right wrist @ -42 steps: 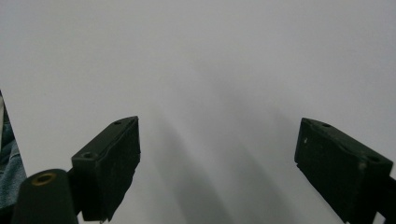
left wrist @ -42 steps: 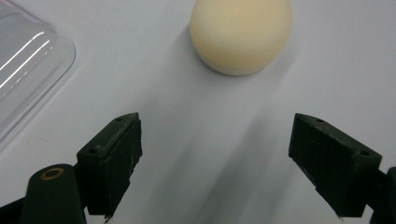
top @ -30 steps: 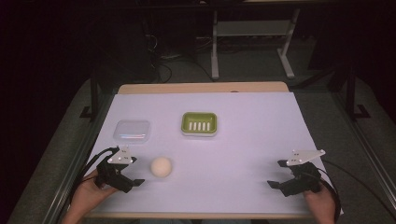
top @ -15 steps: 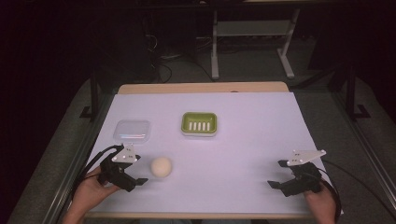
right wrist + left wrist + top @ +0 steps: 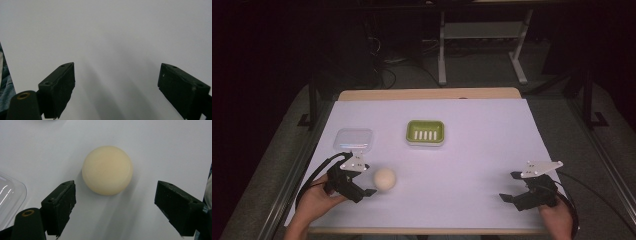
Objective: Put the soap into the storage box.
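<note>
High view. Ball [image 5: 385, 178], cream, sits on the white table [image 5: 472, 150] near its front-left edge. Left gripper [image 5: 365, 183] is just left of the ball, jaws apart, tips level with it and not touching. Clear lid [image 5: 354, 139] lies behind the ball and slightly left, apart from it. Green dish [image 5: 425, 133] is behind the ball and to its right, farther off than the lid. Right gripper [image 5: 510, 187] is well right of the ball near the front-right edge, jaws apart, holding nothing. Bare table lies between ball and right gripper; nothing blocks either gripper.

Left gripper view. Ball [image 5: 107, 170] lies just past the two black jaw tips, centred on the gap between them, with table showing on both sides of it. Left gripper [image 5: 115, 200] is wide open, with no contact. A corner of the lid [image 5: 10, 200] shows left of the ball, beside the left jaw.

Right gripper view. Right gripper [image 5: 116, 81] has its jaws wide apart over plain white table [image 5: 112, 32]. Nothing lies between them.
</note>
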Tool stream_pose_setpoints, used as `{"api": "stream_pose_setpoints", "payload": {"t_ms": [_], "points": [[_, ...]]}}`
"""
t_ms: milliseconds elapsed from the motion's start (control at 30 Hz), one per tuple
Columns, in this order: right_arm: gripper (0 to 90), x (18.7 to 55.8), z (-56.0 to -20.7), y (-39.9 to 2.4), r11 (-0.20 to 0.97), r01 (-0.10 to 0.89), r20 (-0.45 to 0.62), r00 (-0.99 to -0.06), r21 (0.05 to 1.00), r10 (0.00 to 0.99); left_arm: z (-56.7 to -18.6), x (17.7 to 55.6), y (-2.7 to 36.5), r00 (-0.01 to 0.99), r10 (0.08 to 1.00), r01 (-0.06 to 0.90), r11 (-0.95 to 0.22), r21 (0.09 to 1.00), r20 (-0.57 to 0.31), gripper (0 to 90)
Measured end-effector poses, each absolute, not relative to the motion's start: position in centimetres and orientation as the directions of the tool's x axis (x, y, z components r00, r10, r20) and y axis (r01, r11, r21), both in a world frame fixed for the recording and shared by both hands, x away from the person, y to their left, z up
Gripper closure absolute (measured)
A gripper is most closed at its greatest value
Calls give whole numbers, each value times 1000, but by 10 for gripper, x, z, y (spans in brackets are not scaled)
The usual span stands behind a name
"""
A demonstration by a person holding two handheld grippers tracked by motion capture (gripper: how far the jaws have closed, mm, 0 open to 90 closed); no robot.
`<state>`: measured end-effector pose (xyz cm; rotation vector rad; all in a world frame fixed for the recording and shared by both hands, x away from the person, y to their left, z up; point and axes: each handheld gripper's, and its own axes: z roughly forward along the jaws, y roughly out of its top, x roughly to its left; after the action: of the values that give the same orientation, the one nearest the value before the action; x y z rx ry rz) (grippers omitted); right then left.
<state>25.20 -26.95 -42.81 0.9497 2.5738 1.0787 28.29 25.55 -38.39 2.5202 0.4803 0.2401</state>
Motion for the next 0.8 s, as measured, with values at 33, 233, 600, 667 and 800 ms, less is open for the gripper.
{"api": "stream_pose_setpoints", "payload": {"t_ms": [33,233,600,667,800], "points": [[135,252,-428,-270,529,487,66,-776,695,628,-384,283,255,920,386,286,-781,556,68,166],[135,252,-428,-268,535,483,64,-780,693,622,-384,284,252,928,365,266,-789,554,74,166],[135,254,-428,-267,536,481,64,-782,694,619,-387,288,244,933,350,252,-802,542,83,166],[135,254,-428,-267,540,478,63,-786,693,615,-389,290,243,932,354,258,-801,540,81,166],[135,254,-429,-266,543,480,64,-786,690,614,-392,294,241,930,360,270,-798,538,68,166]]}}
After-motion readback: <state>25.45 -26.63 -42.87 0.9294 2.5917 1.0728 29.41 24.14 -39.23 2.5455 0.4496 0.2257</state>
